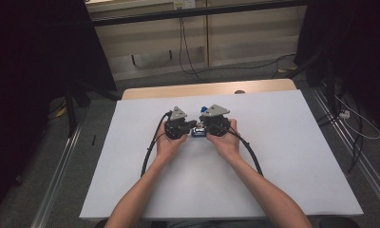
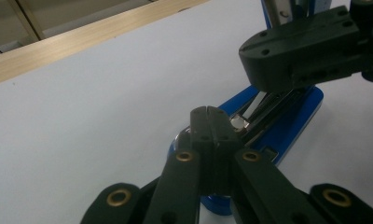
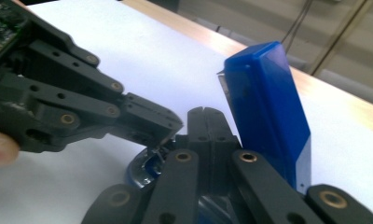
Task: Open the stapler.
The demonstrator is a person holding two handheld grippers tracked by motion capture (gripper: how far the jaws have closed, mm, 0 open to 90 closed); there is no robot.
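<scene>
A blue stapler (image 1: 198, 133) lies flipped open on the white table between my two grippers. Its blue lid (image 3: 268, 107) stands tilted up, and its base with the metal channel (image 2: 278, 116) lies flat. My left gripper (image 2: 208, 112) is shut, with nothing between its jaws and its tips resting on the channel's end. My right gripper (image 3: 205, 112) is also shut and empty, with its tips low over the base beside the lid. In the high view the left gripper (image 1: 190, 126) and right gripper (image 1: 203, 125) meet tip to tip over the stapler.
A white sheet (image 1: 283, 152) covers the table, with a wooden strip (image 1: 178, 90) along the far edge. Black cables (image 1: 152, 147) trail from both grippers toward the front. Dark stands and floor cables (image 1: 354, 118) flank the table.
</scene>
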